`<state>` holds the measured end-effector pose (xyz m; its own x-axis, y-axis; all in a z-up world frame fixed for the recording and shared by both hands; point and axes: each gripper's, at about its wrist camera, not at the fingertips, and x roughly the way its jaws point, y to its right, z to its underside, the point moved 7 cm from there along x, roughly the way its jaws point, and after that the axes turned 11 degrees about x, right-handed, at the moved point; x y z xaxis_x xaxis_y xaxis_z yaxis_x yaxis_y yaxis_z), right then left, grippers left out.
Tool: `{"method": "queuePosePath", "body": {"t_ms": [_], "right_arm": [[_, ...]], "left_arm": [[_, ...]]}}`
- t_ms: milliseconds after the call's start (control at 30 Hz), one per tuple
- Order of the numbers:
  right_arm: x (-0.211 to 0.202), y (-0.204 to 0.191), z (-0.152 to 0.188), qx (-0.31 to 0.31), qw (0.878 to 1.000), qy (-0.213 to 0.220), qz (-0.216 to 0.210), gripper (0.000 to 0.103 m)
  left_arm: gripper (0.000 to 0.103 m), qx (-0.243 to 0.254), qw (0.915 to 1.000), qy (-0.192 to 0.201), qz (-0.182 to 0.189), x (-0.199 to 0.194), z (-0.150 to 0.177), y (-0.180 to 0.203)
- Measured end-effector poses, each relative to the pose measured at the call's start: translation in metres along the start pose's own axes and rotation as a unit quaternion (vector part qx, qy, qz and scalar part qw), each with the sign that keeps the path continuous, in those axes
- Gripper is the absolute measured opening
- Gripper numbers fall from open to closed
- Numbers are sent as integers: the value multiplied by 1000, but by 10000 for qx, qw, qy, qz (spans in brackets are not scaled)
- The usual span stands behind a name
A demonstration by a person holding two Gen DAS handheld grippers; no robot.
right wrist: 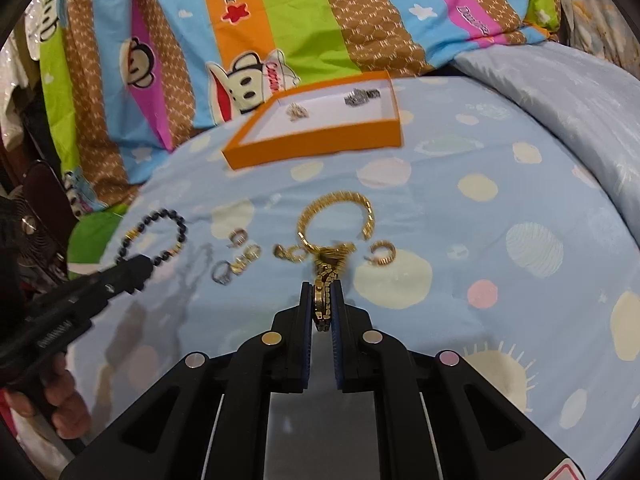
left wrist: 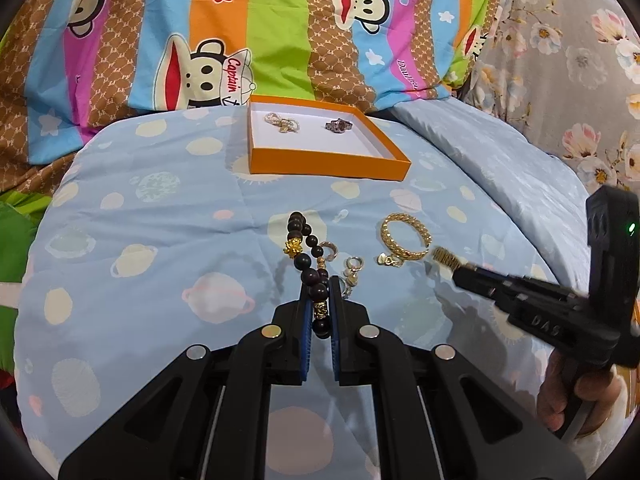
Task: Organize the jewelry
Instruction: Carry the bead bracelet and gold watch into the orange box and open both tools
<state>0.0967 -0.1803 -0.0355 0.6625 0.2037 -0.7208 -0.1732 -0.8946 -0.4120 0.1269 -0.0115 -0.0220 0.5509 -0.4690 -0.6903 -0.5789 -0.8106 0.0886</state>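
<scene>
My left gripper [left wrist: 320, 286] is shut on a dark bead bracelet [left wrist: 306, 248] with gold charms, held just above the blue bedspread; it shows from the right wrist view too [right wrist: 160, 236]. My right gripper [right wrist: 322, 286] is shut on a gold link piece [right wrist: 326, 280], seen as a gold bit at its tip in the left view [left wrist: 444, 257]. A gold chain bangle [left wrist: 406, 236] [right wrist: 336, 216] lies on the bed. An orange tray [left wrist: 328, 162] [right wrist: 312, 146] holds a pearl bow piece [left wrist: 281, 122] and a dark watch-like ring [left wrist: 338, 125].
Small rings and earrings [left wrist: 352, 266] [right wrist: 238, 260] lie between the bracelets, and a gold hoop [right wrist: 382, 254] lies to the right. A striped cartoon quilt [left wrist: 280, 40] is heaped behind the tray. A floral pillow [left wrist: 580, 80] is at the far right.
</scene>
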Motion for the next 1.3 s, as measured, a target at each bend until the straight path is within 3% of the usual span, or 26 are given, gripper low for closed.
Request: {"method": "queuePosePath", "body": {"t_ms": [300,633,800,933,1000,1100,1167,1300], "right_arm": [[-11,-26,-78,-224,9989,88,-414,8],[68,-40,-177,174,9949,56,-989,8],[124,-27,-193,499,9925,-238,-1090,8],[157,-6,-185,548,9944,-451,-784,9],[157,5,-184,577,9963,-307,-553,16],[148,19,-186,637,9971,-92,-403,36],[132,25,-189,638,9973,132,-340,37],[87,22,-185,299,9975,613,-176,39]], "left_arm": [[7,387,9987,328,78,4,-66,1],[7,299,9979,580,48,81,-154,-24],[7,-58,9992,380,88,134,-165,-46],[7,-190,9998,83,21,170,-156,-60],[7,-293,9995,-7,-64,179,-149,-68],[20,-398,9990,82,-166,173,-147,-76],[43,-465,9980,314,-297,156,-151,-81],[56,-495,9932,830,-657,109,-156,-88]]}}
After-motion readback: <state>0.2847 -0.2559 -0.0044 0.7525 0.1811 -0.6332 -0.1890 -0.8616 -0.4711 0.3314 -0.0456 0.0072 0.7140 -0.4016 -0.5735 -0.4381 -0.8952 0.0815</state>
